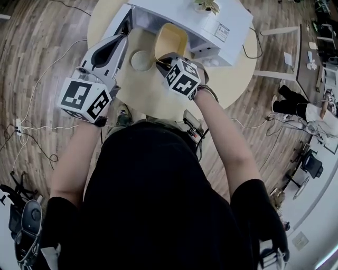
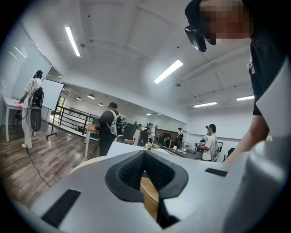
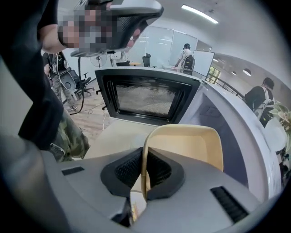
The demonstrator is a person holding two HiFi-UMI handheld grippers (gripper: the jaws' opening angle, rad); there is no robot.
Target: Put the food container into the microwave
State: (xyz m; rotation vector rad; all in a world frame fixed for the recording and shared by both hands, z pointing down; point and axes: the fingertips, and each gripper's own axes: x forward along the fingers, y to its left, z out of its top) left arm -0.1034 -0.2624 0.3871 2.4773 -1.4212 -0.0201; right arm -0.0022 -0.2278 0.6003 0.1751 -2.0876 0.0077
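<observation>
Food container (image 1: 171, 39), pale yellow and empty, is hanging above the round table (image 1: 153, 97) right at the mouth of the white microwave (image 1: 211, 21); whether it is past the opening cannot be told. The right tool (image 1: 161, 62) is gripping it by one thin side wall, and the right gripper view is showing that tool (image 3: 143, 170) with both dark pads pressing flat on the container (image 3: 191, 145) wall, its hollow inside facing the camera. The microwave door (image 3: 145, 98) is standing swung open beyond it, over the table (image 3: 113, 136).

The left tool (image 1: 124, 37) is pointing toward the door side of the microwave with its jaws closed together and nothing between them (image 2: 145, 157). A round white object (image 1: 141, 60) is lying on the table between the two tools. A small plant (image 1: 207, 5) is sitting on the microwave's top.
</observation>
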